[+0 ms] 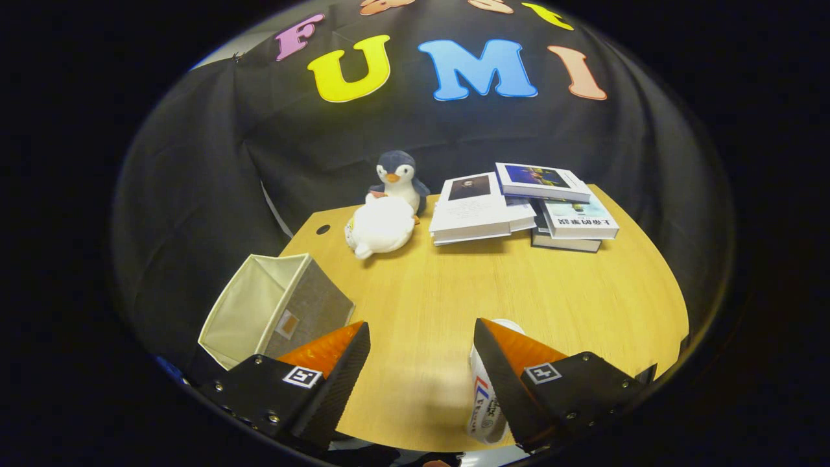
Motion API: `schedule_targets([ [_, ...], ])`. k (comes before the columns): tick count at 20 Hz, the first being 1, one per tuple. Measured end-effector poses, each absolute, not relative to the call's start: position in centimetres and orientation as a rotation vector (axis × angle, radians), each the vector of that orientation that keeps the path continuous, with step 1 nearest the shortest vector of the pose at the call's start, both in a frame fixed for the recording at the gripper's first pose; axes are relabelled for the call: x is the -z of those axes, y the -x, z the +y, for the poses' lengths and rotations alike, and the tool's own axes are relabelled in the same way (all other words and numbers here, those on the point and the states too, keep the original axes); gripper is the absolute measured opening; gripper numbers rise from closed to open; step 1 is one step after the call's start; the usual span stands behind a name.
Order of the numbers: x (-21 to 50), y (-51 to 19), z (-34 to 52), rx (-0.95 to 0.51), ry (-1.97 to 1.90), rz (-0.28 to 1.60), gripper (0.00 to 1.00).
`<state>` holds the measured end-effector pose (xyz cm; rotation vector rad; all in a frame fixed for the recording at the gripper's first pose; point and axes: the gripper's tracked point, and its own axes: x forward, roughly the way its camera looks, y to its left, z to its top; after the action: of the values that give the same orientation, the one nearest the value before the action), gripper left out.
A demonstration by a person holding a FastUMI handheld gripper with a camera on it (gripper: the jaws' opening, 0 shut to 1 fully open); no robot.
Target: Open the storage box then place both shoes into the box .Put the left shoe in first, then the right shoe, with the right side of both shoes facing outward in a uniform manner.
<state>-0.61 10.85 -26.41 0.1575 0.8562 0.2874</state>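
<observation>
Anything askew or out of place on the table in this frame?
The storage box lies tipped at the table's near corner, its open mouth facing sideways. The books are stacked unevenly. A white shoe is partly hidden behind one finger of the open gripper, which holds nothing.

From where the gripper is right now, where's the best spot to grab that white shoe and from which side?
The gripper is open over bare table. The white shoe lies partly hidden behind one finger, so its pose is hard to read. Probably come down from above and pinch across its narrow width, one finger on each side wall.
</observation>
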Motion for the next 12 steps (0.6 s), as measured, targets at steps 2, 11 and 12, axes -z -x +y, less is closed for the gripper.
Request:
schedule_targets([
  [2, 27.6, 1.1, 9.3, -0.269, -0.15, 0.876, 0.98],
  [11, 32.1, 3.4, 3.4, -0.226, -0.072, 0.966, 0.98],
  [12, 32.6, 3.7, 2.9, -0.224, -0.063, 0.977, 0.98],
])
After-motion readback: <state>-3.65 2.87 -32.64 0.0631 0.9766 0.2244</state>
